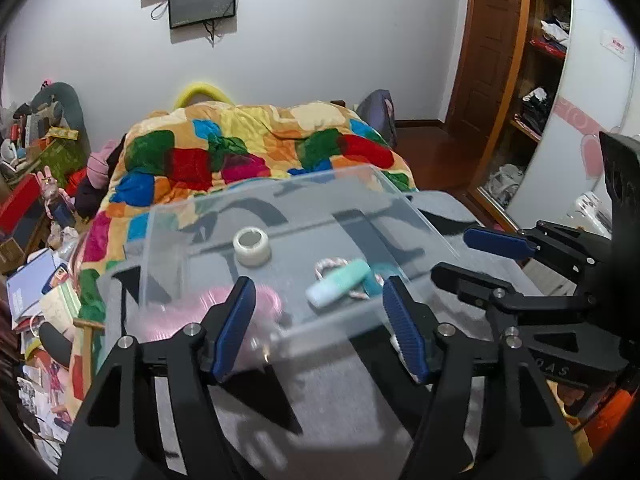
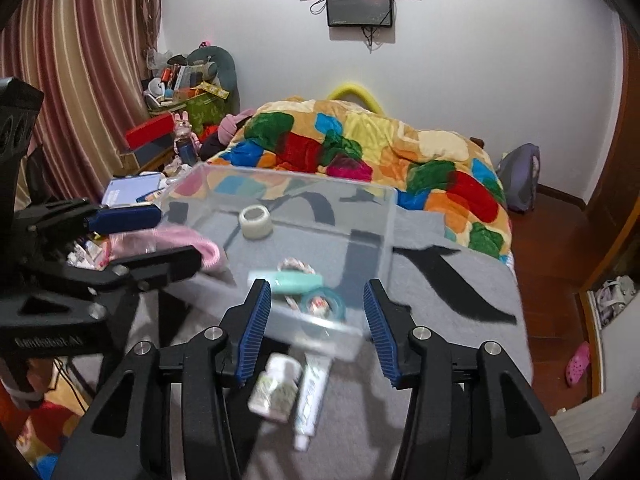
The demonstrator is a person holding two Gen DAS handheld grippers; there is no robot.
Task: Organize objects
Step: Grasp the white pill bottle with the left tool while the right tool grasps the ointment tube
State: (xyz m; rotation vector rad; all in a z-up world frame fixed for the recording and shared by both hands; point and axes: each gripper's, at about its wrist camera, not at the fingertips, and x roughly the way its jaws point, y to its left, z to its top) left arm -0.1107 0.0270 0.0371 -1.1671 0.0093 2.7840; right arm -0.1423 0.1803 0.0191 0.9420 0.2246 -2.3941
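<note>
A clear plastic box [image 1: 360, 200] [image 2: 376, 216] sits on a grey mat on the bed. Inside it are a roll of clear tape [image 1: 252, 246] [image 2: 256, 221], a mint green tube [image 1: 338, 282] [image 2: 296, 282], a pink and white rope ring [image 1: 326, 266] [image 2: 296, 266] and a teal ring [image 2: 324, 304]. A pink fluffy item [image 1: 172, 316] [image 2: 180, 240] lies at the box's left. My left gripper [image 1: 320, 320] is open and empty at the box's near wall. My right gripper [image 2: 316, 324] is open and empty above a white bottle [image 2: 276, 388] and a white tube [image 2: 312, 396] on the mat.
A colourful patchwork quilt [image 1: 248, 148] [image 2: 360, 144] covers the bed behind the box. Cluttered shelves and boxes [image 1: 36, 184] [image 2: 180, 96] stand at the left. A wooden door and open wardrobe [image 1: 520, 80] are at the right, over a wooden floor [image 2: 560, 248].
</note>
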